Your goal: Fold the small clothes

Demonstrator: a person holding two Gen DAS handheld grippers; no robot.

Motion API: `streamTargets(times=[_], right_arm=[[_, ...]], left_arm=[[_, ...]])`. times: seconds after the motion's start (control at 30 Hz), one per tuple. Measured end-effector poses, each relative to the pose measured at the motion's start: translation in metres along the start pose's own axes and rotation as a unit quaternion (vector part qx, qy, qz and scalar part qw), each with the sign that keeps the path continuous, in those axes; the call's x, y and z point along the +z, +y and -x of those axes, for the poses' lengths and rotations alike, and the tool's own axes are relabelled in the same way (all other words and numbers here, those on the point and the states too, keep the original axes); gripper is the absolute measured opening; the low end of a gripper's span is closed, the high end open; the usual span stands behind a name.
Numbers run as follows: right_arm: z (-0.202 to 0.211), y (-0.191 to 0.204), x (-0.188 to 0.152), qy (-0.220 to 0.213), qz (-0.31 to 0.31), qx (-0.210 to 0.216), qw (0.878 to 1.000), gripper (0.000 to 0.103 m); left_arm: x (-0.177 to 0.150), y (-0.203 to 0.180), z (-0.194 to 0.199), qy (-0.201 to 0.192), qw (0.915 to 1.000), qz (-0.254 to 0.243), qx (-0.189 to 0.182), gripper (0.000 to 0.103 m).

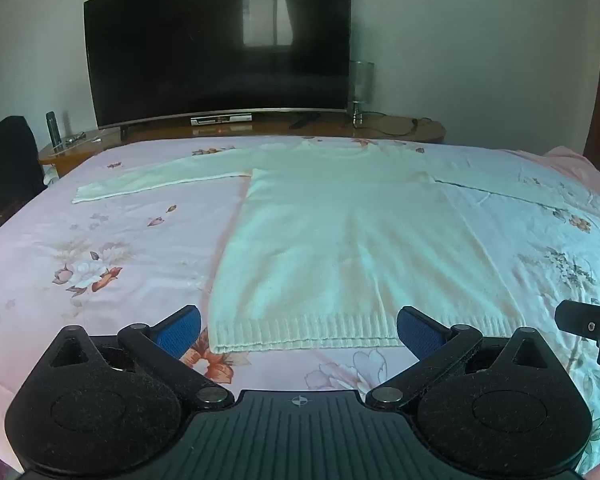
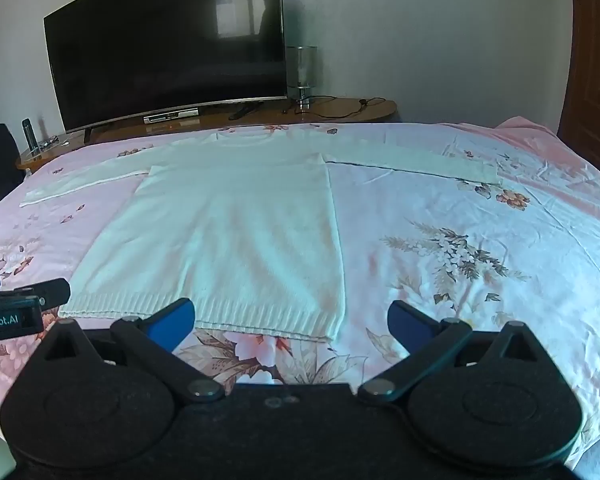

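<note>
A white knit long-sleeved sweater (image 1: 340,240) lies flat on the bed, both sleeves spread sideways, ribbed hem nearest me; it also shows in the right wrist view (image 2: 228,232). My left gripper (image 1: 299,330) is open and empty, its blue pads (image 1: 180,330) straddling the hem's left part just above the bed. My right gripper (image 2: 290,322) is open and empty, over the hem's right corner. The right gripper's body (image 1: 588,330) shows at the left view's right edge; the left gripper's body (image 2: 24,304) shows at the right view's left edge.
The bed has a pink floral sheet (image 1: 100,248). Behind it a wooden TV bench (image 1: 260,126) carries a large dark TV (image 1: 220,48), a set-top box, a glass lamp (image 1: 362,88), cables and a bottle (image 1: 52,128). A dark chair (image 1: 10,156) stands at left, a wooden door (image 2: 592,60) at right.
</note>
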State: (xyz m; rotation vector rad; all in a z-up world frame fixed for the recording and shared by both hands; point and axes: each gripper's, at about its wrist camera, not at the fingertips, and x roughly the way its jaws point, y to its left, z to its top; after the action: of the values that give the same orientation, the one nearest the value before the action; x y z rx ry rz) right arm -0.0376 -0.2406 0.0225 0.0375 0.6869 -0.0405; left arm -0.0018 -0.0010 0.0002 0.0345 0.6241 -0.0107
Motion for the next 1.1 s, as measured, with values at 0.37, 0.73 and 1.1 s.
streamTargets(times=[0.37,0.73,1.1], right_arm=[[-0.0030,-0.0028,-0.0001,0.002,-0.001,0.001,1.000,0.103],[-0.0044,0.0029,0.0003,0.001,0.002,0.002,1.000,0.103],[-0.0041,0.0027,-0.0001,0.001,0.001,0.001,1.000,0.103]], left_arm=[[-0.0010,-0.0018,-0.0020,0.010,0.9999,0.006,-0.005,0.103],[0.0001,-0.0024,-0.0038,0.009,0.9999,0.004,-0.004,0.103],[-0.0006,-0.0004,-0.0047,0.010,0.9999,0.005,-0.005,0.103]])
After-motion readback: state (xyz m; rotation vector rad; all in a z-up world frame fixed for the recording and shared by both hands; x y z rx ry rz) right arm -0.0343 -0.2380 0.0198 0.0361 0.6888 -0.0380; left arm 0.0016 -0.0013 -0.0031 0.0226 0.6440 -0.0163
